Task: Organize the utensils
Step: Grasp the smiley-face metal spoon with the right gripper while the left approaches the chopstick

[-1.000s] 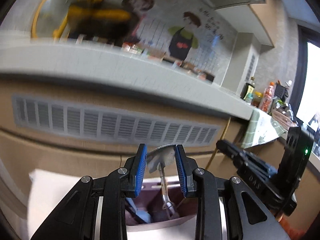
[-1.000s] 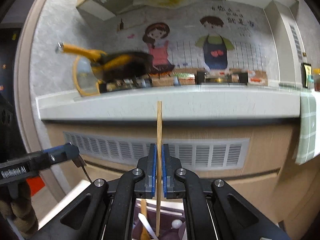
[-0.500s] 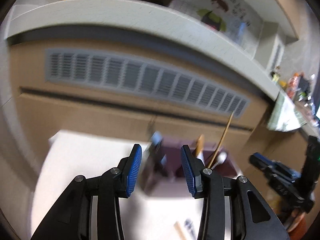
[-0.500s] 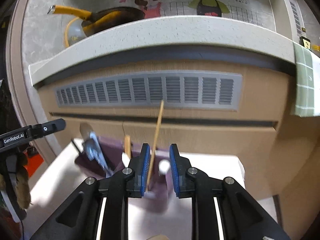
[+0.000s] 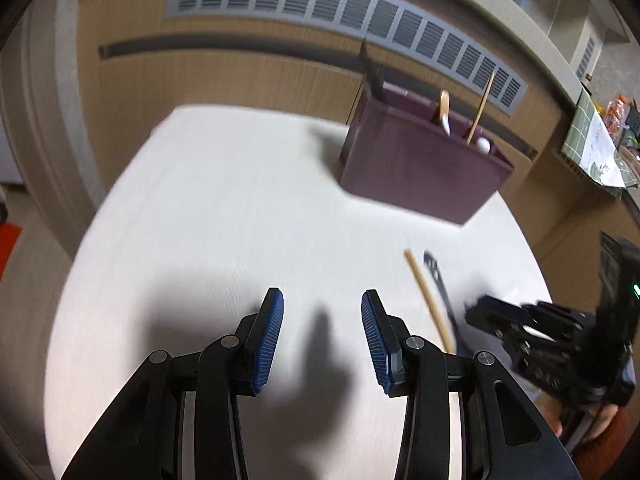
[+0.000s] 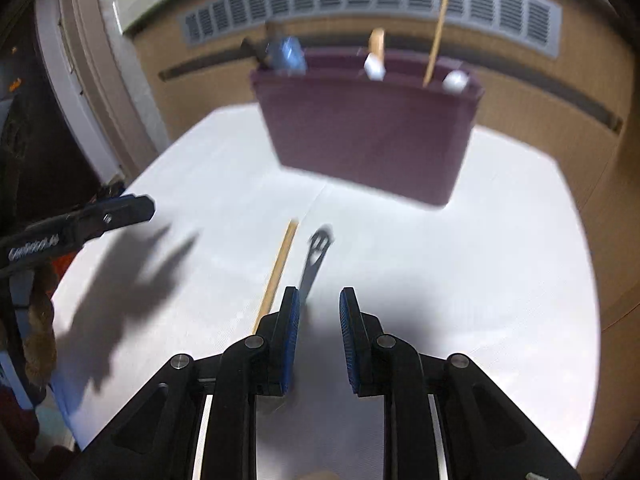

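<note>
A purple utensil holder (image 5: 424, 160) (image 6: 368, 132) stands at the far side of the white table (image 5: 220, 220). A thin wooden chopstick (image 5: 480, 108) (image 6: 436, 28), a white-tipped wooden handle and dark utensils stick out of it. A second wooden chopstick (image 5: 428, 300) (image 6: 276, 272) lies on the table beside a black slotted utensil (image 5: 440, 288) (image 6: 316, 260). My left gripper (image 5: 323, 294) is open over bare table, nothing between its fingers. My right gripper (image 6: 320, 292) is open just behind the black utensil's near end, holding nothing.
A wooden counter front with a grey vent grille (image 5: 320, 4) rises right behind the holder. The table's rounded edge drops off at left and right. Each gripper shows in the other's view: right gripper (image 5: 500, 312), left gripper (image 6: 120, 212).
Both grippers have dropped and tipped down toward the table. The left one let go of a metal utensil and opened wider. The right one opened, leaving its chopstick standing in the holder.
</note>
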Available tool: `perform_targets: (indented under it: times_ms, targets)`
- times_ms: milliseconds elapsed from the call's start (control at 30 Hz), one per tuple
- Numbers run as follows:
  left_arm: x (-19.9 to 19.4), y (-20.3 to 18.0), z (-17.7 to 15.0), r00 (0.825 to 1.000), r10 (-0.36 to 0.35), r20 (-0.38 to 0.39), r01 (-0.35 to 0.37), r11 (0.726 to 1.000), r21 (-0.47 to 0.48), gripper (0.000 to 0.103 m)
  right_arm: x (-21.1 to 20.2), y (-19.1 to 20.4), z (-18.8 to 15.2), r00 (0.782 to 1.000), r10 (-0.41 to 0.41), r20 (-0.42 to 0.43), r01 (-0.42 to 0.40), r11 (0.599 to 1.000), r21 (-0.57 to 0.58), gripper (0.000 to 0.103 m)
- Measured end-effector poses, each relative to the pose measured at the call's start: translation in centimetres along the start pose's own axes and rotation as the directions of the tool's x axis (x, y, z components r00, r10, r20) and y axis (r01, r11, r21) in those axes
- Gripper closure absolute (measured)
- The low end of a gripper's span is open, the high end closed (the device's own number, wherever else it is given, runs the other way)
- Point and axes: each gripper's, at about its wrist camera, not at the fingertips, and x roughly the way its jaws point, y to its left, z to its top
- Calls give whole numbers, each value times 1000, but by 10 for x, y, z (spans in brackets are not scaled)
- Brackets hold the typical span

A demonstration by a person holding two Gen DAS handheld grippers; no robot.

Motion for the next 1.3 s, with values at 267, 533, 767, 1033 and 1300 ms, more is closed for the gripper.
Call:
perform_targets:
  times_ms: [267,533,767,1033,1300]
  targets:
    - [-5,-2,-13,1000,0,-17,0,1000,10,61,22,11,3,999,-48,-19,48,999,-19,83]
    - [4,-20,-17,997,-32,-63,35,999,39,61,28,24,12,992,-126,-16,122,981,-147,95]
    - [25,-67,-13,990,-69,-120,86,987,138,61,5,-12,-10,986,-166,-24,163,982,-94,97]
    - [57,-116,-8,985,-35,-171,75,970,231,61,-8,-35,-30,985,-169,-10,168,984,-61,97]
    - [64,-110,-14,984,50,-172,7,949,315,61,-26,-40,-32,992,-121,36,122,992,-31,94]
